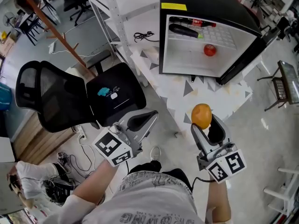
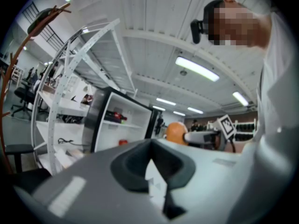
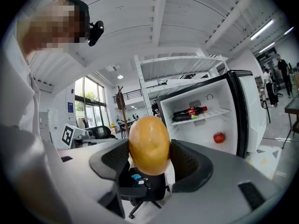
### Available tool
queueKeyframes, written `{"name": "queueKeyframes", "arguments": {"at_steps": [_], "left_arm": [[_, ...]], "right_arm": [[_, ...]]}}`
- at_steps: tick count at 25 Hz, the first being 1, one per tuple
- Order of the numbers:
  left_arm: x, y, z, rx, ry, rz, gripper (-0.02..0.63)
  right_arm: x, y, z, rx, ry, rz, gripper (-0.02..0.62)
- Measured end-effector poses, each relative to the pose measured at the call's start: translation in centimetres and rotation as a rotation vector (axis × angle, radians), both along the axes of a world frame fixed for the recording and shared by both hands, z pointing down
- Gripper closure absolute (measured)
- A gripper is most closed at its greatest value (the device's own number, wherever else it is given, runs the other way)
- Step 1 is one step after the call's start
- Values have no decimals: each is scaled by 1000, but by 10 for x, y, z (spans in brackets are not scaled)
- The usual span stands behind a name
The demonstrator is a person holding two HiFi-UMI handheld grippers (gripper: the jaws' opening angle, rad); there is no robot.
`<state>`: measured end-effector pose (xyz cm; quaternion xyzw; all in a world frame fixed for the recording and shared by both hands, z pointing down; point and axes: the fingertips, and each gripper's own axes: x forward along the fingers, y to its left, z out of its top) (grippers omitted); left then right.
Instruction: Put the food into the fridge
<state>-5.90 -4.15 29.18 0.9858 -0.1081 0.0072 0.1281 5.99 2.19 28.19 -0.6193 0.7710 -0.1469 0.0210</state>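
Note:
My right gripper (image 1: 204,123) is shut on an orange fruit (image 1: 202,115) and holds it in the air short of the fridge; the right gripper view shows the orange (image 3: 149,145) pinched between the two pads. The small black fridge (image 1: 243,13) stands open ahead, its white inside holding a red apple (image 1: 210,50) on the lower level and dark bottles (image 1: 189,30) on the upper shelf. My left gripper (image 1: 150,117) hangs at the lower left, shut with nothing in it, beside the chair.
A black office chair (image 1: 51,97) stands at the left with small blue and white items (image 1: 107,92) on its seat. A white metal shelf rack (image 1: 124,13) stands left of the fridge. Cables (image 1: 84,148) lie on the floor. A metal stool (image 1: 286,85) stands at the right.

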Motion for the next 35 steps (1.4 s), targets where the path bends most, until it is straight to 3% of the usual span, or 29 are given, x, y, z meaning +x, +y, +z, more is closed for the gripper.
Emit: {"name": "queueKeyframes", "arguments": {"at_steps": [15,35], "left_arm": [[19,-39,-1,0,-1,-35,601],[86,-81,52,-70,-68,-240,601]], "right_arm": [[33,-56,3,16,15,-8,328],[114,-159,52,-35,103,-184,328]]}}
